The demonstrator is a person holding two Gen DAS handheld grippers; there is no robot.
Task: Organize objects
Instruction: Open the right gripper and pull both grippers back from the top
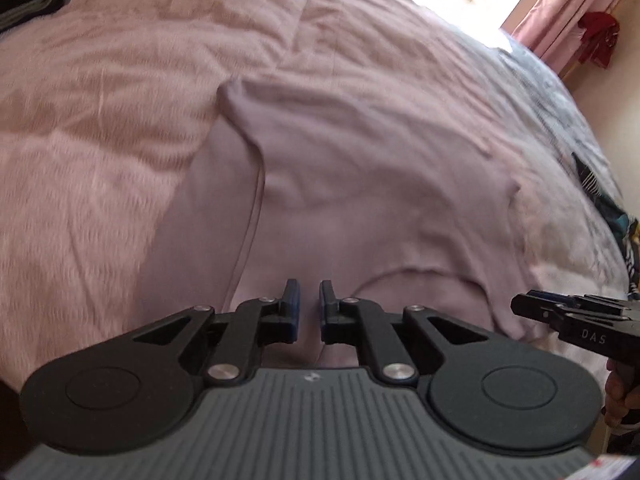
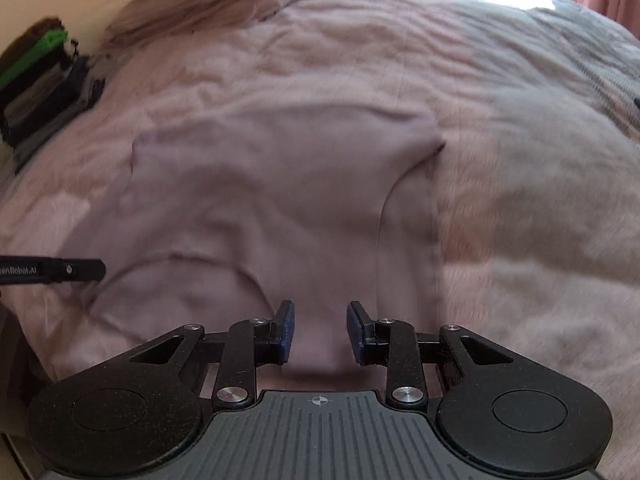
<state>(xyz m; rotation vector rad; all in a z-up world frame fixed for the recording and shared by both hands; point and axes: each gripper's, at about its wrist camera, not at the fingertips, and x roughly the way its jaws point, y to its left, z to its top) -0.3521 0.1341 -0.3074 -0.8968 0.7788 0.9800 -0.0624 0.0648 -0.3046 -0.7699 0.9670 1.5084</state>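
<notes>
A pale lilac T-shirt (image 1: 360, 184) lies spread flat on a pink bedspread (image 1: 100, 120), and it also shows in the right wrist view (image 2: 260, 200). My left gripper (image 1: 309, 300) hovers over the shirt's near edge, its jaws a small gap apart and holding nothing. My right gripper (image 2: 320, 320) is open and empty over the same edge, further right. The right gripper also shows from the side in the left wrist view (image 1: 532, 306), and the left gripper's finger shows at the left edge of the right wrist view (image 2: 80, 270).
A stack of folded dark and green clothes (image 2: 44, 80) sits at the bed's far left. A grey patterned blanket (image 1: 560, 112) covers the bed's right side. A pink curtain (image 1: 560, 8) and a red garment (image 1: 598, 38) hang by the bright window.
</notes>
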